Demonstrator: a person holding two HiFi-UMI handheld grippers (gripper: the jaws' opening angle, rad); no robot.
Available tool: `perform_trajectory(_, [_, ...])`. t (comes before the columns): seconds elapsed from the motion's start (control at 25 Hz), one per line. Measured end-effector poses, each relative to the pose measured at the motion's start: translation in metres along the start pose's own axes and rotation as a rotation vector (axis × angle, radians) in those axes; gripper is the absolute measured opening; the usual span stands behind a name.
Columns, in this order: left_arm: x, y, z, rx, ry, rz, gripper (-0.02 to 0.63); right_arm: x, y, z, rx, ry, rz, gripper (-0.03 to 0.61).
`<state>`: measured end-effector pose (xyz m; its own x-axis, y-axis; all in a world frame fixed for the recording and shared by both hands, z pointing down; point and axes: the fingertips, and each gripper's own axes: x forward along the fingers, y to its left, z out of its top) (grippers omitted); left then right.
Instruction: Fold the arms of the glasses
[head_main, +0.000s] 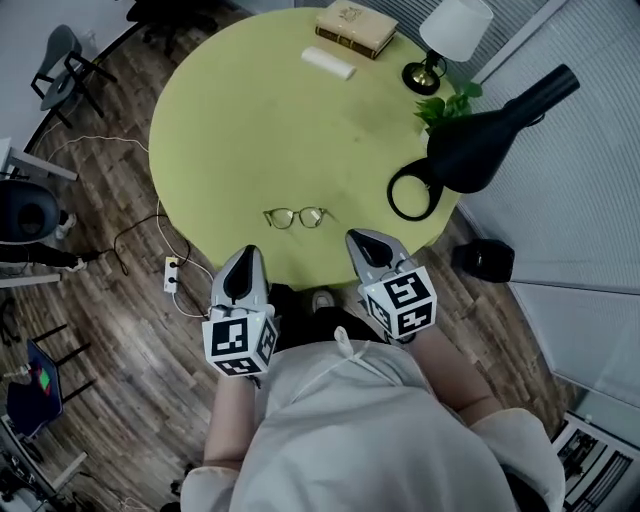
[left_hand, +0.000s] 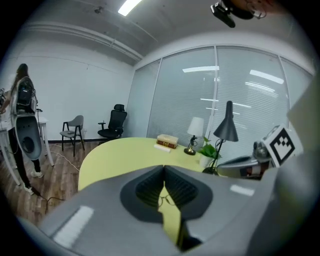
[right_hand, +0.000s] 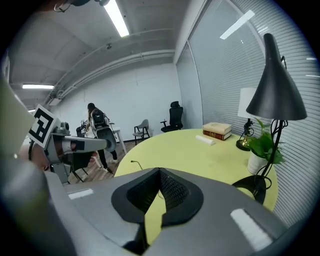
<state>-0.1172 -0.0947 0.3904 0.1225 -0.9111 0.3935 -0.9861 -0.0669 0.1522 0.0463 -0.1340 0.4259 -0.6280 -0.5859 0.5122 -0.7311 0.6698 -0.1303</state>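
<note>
Seen from above, a round yellow-green surface (head_main: 230, 120) carries a pair of thin-rimmed, round-lensed glasses (head_main: 295, 217) lying near its front edge, lenses side by side. Just short of that edge, the grey left tool (head_main: 247, 258) and the grey right tool (head_main: 362, 241) point toward the glasses from either side, neither touching them. Each tool's own camera shows its dark ribbed jaws pressed together at the tips with nothing between them. The glasses sit on the surface just beyond, roughly midway between the two tools. At the far edge lie a stack of tan books (head_main: 355, 27) and a small white roll (head_main: 328, 62). Along the right edge stand a white-shaded table lamp (head_main: 455, 30), a small green potted plant (head_main: 447, 104) and a black cone-shaded desk lamp (head_main: 500, 130).
</note>
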Motion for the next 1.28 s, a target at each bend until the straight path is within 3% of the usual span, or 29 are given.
perform_trajectory(0.28, [0.055, 0.025, -0.016, 0.038, 0.09, -0.094, 0.007, 0.049, -0.01, -0.034, 0.014, 0.126, 0.006, 0.0])
perform_trajectory(0.52, [0.087, 0.044, -0.047, 0.03, 0.152, -0.131, 0.007, 0.086, -0.019, -0.066, -0.083, 0.242, 0.02, 0.003])
perform_trajectory(0.64, [0.097, 0.052, -0.062, 0.033, 0.191, -0.137, 0.008, 0.097, -0.027, -0.078, -0.147, 0.301, 0.04, 0.072])
perform_trajectory(0.76, [0.105, 0.057, -0.066, 0.005, 0.207, -0.139, 0.007, 0.107, -0.029, -0.08, -0.233, 0.346, 0.107, 0.072])
perform_trajectory(0.92, [0.113, 0.059, -0.066, -0.004, 0.211, -0.147, 0.007, 0.116, -0.027, -0.068, -0.429, 0.364, 0.189, 0.089])
perform_trajectory(1.08, [0.117, 0.059, -0.069, 0.007, 0.221, -0.155, 0.008, 0.12, -0.023, -0.063, -0.613, 0.385, 0.224, 0.091])
perform_trajectory(1.28, [0.12, 0.062, -0.07, 0.0, 0.222, -0.15, 0.008, 0.122, -0.016, -0.061, -0.668, 0.38, 0.26, 0.047])
